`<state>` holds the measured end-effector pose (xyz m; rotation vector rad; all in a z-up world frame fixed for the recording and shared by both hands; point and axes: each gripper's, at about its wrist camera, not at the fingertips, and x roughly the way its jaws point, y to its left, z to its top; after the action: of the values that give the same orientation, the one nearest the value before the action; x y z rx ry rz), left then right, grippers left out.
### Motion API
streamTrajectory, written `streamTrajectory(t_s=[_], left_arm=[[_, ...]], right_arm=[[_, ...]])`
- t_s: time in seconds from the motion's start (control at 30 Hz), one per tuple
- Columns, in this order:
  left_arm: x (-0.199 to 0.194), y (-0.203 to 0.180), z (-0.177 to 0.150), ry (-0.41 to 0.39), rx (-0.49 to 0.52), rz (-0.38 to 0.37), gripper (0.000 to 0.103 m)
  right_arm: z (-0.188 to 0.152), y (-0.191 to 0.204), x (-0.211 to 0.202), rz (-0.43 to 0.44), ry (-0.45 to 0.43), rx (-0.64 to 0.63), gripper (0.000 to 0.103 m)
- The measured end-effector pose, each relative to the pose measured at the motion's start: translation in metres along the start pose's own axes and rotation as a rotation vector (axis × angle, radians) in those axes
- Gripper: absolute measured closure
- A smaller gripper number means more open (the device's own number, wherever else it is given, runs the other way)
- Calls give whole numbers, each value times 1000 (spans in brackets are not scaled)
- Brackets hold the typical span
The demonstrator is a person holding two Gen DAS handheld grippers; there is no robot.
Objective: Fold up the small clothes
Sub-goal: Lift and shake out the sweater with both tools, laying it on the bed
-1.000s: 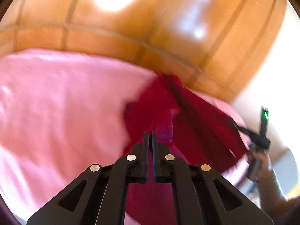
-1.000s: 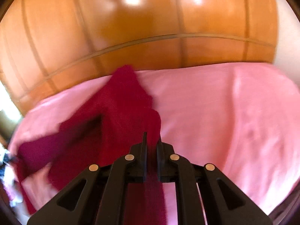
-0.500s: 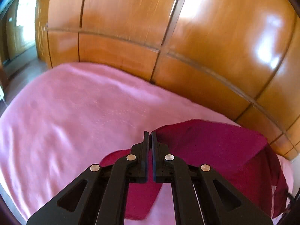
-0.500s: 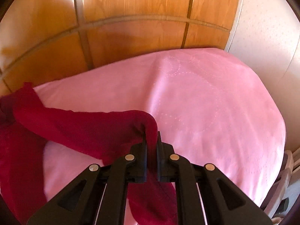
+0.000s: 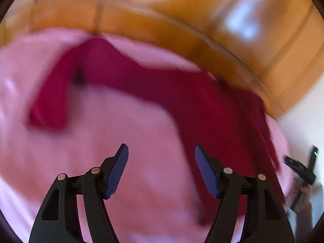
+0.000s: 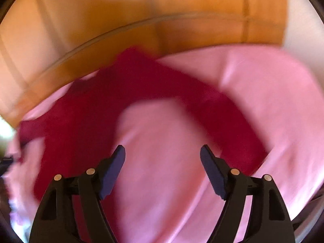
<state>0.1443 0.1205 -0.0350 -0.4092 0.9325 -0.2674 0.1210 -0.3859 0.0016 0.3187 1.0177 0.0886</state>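
A dark red garment lies spread in an arch on the pink bedsheet, one end at the left, the other running down the right. In the right wrist view the garment arches from lower left over to the right. My left gripper is open and empty, above bare sheet, with the garment beyond and to its right. My right gripper is open and empty over bare sheet inside the arch. The right gripper also shows at the far right of the left wrist view. Both views are motion-blurred.
A glossy wooden panelled wall runs behind the bed, also in the right wrist view. A white wall stands at the right. The bed's right edge curves down near the hand.
Both grippers were shut on the red garment and held it up. Now both are open and the garment lies spread on the sheet. Both cameras are moving.
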Motion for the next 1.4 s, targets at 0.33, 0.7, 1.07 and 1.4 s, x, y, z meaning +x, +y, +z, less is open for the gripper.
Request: streamTrajectory(t_s=[0.33, 0.7, 1.07, 1.4], left_arm=[[45, -41, -63, 147, -97, -262, 78], [-59, -54, -6, -1, 38, -269, 92], [-56, 9, -67, 121, 28, 2, 89], [-31, 48, -95, 170, -95, 5, 59]], right_arm=[[-91, 62, 9, 171, 201, -104, 66], [-92, 107, -60, 252, 84, -296, 87], [-134, 81, -20, 302, 205, -163, 35], [-144, 47, 31, 209, 275, 7, 57]])
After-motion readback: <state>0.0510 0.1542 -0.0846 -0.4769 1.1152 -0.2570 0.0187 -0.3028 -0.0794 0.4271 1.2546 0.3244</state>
